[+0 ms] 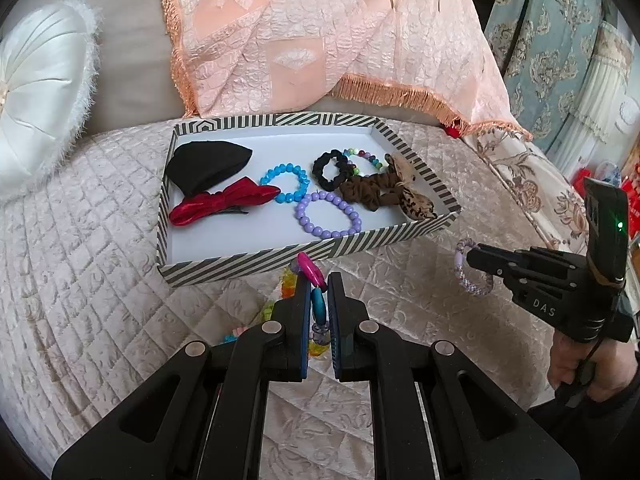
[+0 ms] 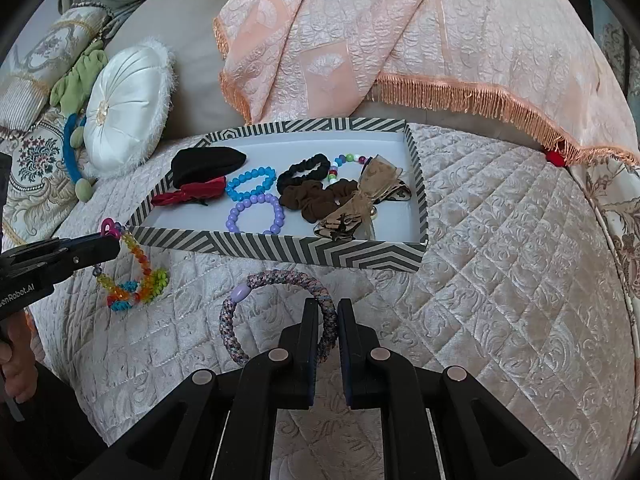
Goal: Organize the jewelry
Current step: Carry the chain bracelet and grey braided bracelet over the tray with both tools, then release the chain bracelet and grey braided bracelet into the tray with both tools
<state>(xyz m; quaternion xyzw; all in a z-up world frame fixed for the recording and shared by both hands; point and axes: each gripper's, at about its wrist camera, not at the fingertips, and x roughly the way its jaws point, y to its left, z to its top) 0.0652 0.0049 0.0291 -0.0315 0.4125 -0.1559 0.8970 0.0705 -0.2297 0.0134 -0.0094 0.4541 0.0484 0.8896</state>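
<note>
Two hand-held grippers hover over a quilted cream bed cover [image 2: 500, 280], just in front of a shallow grey-and-white striped cardboard tray [image 2: 280, 246]. The left gripper [image 1: 319, 280] has its jaws closed on a multicoloured plastic bead necklace [image 2: 136, 280], whose bright loops trail onto the cover beside the tray's near wall. The right gripper [image 2: 328, 308] has its jaws closed on a braided lilac-and-grey cord bracelet [image 2: 240, 320], lifted near the tray's front edge. Already in the tray lie bead bracelets, scrunchies and bows. The step in hand appears to be carrying both pieces to the tray. Next, each likely needs lifting over the wall to a bare patch before release. Both grippers point steeply downward, side by side.
</note>
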